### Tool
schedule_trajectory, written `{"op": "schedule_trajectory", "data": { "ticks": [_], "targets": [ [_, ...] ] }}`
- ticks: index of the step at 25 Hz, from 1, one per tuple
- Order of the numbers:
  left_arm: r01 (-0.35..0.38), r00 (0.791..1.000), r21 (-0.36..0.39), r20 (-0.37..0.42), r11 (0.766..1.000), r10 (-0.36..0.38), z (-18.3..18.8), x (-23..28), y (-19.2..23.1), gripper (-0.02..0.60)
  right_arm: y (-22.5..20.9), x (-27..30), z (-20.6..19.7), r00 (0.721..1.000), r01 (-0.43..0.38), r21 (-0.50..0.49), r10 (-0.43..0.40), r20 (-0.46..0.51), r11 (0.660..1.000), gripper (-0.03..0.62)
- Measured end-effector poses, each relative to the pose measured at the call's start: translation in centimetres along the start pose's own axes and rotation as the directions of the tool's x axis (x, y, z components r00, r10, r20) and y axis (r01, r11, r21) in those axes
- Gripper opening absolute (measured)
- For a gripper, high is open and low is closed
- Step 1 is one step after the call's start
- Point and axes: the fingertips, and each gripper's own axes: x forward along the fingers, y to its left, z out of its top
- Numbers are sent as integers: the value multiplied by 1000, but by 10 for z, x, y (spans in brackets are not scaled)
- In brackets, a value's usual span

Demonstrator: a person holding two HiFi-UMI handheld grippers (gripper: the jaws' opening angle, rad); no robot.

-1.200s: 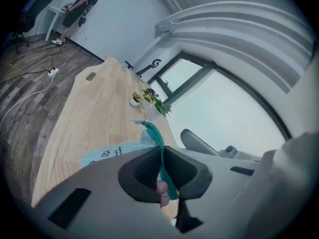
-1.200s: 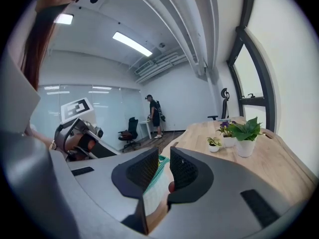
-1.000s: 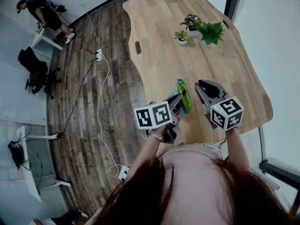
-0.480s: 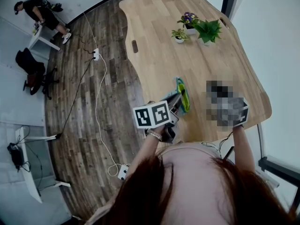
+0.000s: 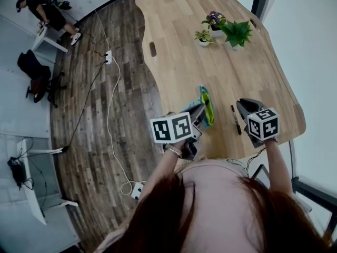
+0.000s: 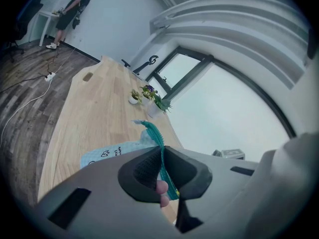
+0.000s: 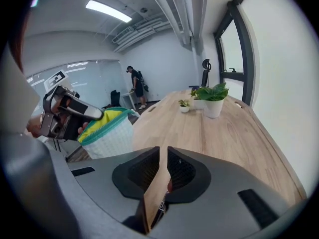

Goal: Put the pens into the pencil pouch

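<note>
Main worry for me is the pickup. The slim black pen (image 5: 235,119) lies flat on the pale wooden desk (image 5: 179,41), close to the edge at the lower right of the head view. The right gripper (image 5: 242,104) sits just to the right of it, not on it. If it comes down off-centre, my guess is the jaws clip 1 end and roll or flick the pen off that edge.

In the right gripper view the jaws of the right gripper (image 7: 160,168) are down to a narrow slit with nothing pinched, only desk showing through. A bit of the pen (image 7: 160,209) peeks out at the very bottom of the slit. So it's low and under the jaws, not between the pads. I reckon they'd need to open wider before they could take it.

The left gripper (image 5: 200,112) is clamped on the teal zip edge of the white fabric pencil pouch with yellow lining (image 5: 206,105), holding it up off the desk at centre frame, left of the pen. In its own view the jaws of the left gripper (image 6: 162,168) are pinched tight on that zip strip.

2nd risk: it's held by 1 edge only, so the mouth of the pouch (image 7: 107,133) may sag shut, or a pen poked in may push the whole thing away.
</note>
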Motion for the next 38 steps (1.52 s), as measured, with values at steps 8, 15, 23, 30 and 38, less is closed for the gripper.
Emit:
{"op": "schedule_trajectory", "data": {
  "ticks": [8,15,23,30,38],
  "targets": [
    [2,1000,1,-14,1000,-2,-3,3,-1,16,-8,22,-34,987,-37,64,46,-153,997,58],
    [-1,1000,8,-27,1000,2,-5,4,-2,15,-11,42,-63,958,-54,94,78,-276,994,75],
    [-2,999,-2,-38,1000,2,-6,5,-2,15,-14,61,-86,918,-53,140,103,-383,989,91],
    [-4,999,-10,-38,1000,4,-4,3,1,15,-15,69,-101,887,-28,139,89,-454,990,98],
    [-1,1000,-27,-32,1000,0,-2,4,2,15,-22,70,-101,887,41,32,-22,-461,999,37]
  ]
}}
